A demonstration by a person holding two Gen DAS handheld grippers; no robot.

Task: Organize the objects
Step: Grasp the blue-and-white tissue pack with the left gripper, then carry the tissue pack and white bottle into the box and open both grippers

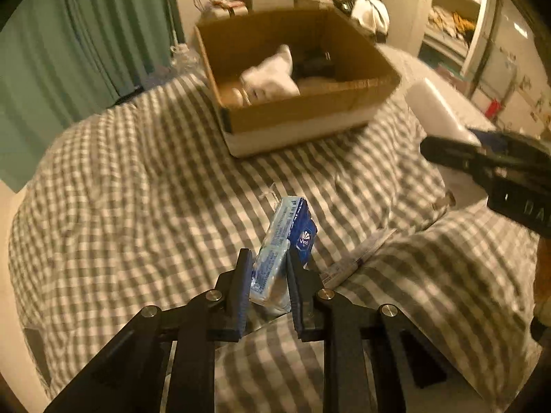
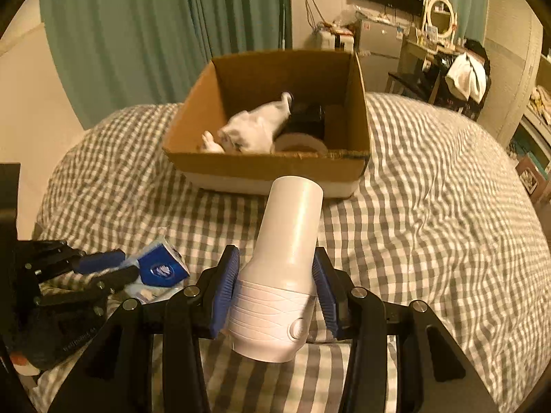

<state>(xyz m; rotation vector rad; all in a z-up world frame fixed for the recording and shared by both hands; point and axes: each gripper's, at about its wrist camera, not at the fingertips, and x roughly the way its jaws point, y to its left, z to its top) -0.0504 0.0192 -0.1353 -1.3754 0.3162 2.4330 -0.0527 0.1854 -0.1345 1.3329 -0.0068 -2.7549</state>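
Your left gripper (image 1: 267, 275) pinches the tissue pack (image 1: 287, 241) over the bed (image 1: 137, 189) | right gripper (image 2: 275, 289) clamps the white bottle (image 2: 286, 261) | cardboard box (image 2: 272, 168) at 12 o'clock.

Left gripper (image 1: 268, 266) low over the bed, jaws drawn in and clamped on a tissue pack (image 1: 287, 241) that stands tilted between the blue pads; seen from the right wrist view at the far left (image 2: 110, 268), well below the other. Right gripper (image 2: 275, 275) raised, pointing forward, jaws pressed against both sides of a white bottle (image 2: 286, 261), held lengthwise between the fingers.
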